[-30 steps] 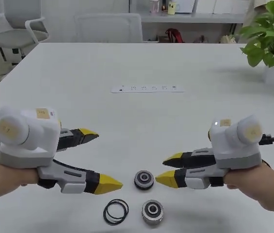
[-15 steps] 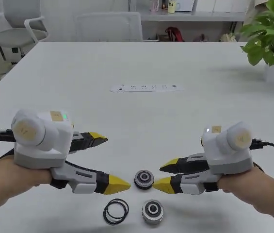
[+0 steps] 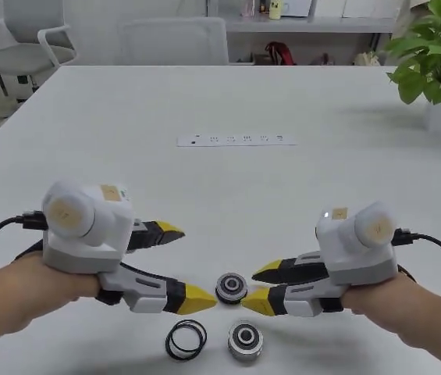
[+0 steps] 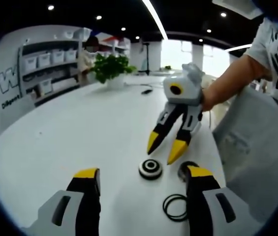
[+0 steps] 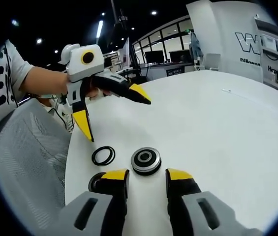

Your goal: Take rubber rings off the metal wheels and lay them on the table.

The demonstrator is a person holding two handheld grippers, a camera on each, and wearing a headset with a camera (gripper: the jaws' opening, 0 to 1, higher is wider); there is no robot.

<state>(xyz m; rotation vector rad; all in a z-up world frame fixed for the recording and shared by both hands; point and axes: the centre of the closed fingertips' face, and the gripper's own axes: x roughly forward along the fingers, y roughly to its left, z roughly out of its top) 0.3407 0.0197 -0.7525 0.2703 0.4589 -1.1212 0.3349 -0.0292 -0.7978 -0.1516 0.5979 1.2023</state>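
Two metal wheels lie near the table's front edge, one [image 3: 231,287] between the two grippers and one [image 3: 245,341] nearer to me. Loose black rubber rings [image 3: 186,340] rest on the table left of the nearer wheel. My left gripper [image 3: 185,263] stands open, its lower tip just left of the far wheel. From the other side my right gripper [image 3: 257,286] points at that wheel, open, tips almost touching it. The right gripper view has this wheel [image 5: 146,161] just ahead of the open jaws [image 5: 147,174], with the rings [image 5: 103,155] to its left. In the left gripper view the wheel [image 4: 150,168] lies ahead of the open gripper [image 4: 142,173].
A white power strip [image 3: 236,141] lies mid-table. A potted plant [image 3: 435,55] stands at the far right corner. Chairs [image 3: 173,43] line the far edge of the white table [image 3: 282,195]. A cable trails from each gripper.
Both grippers have closed in toward the far wheel from either side, and their tips now flank it. The wheels and rings have not moved.
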